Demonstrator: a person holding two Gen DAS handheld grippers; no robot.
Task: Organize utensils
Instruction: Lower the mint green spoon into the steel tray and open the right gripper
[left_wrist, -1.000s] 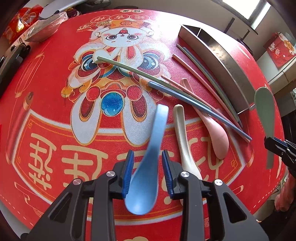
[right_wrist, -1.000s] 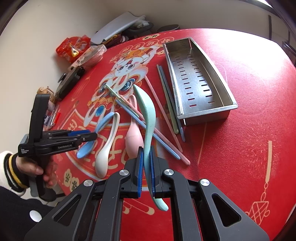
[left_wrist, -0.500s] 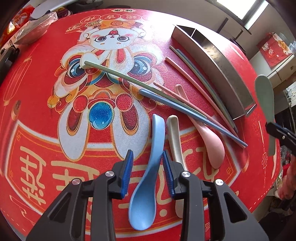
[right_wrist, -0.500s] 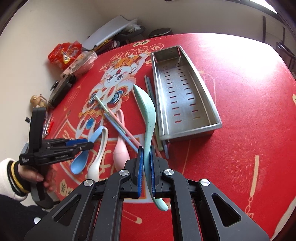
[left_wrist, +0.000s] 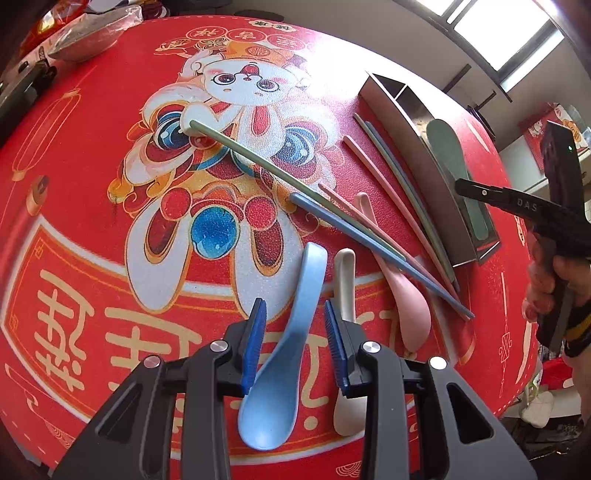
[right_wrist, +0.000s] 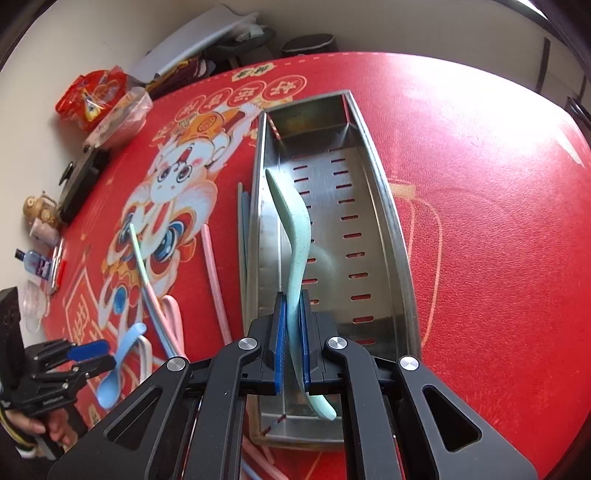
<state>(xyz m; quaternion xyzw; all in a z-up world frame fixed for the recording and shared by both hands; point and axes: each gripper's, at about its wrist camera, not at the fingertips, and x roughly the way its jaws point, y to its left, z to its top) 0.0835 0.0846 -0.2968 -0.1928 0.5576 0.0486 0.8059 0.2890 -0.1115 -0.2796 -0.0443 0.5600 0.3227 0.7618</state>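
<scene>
1. As seen from the left wrist, the blue spoon (left_wrist: 284, 354) is pinched between the left gripper (left_wrist: 295, 338) pads, well away from the steel tray (left_wrist: 424, 177); the green spoon (left_wrist: 448, 151) is seen over the tray.
2. From the right wrist, the green spoon (right_wrist: 295, 236) is clamped by the right gripper (right_wrist: 291, 341) above the tray (right_wrist: 391, 221), whose slotted floor appears bare.

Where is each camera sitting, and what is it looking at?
Left wrist: sits on the left gripper, looking down at the blue spoon between its fingers; the other hand shows at right.
Right wrist: sits on the right gripper, looking down into the metal tray, green spoon clamped.
Both show the red mat, tray, green spoon, blue spoon and chopsticks.
</scene>
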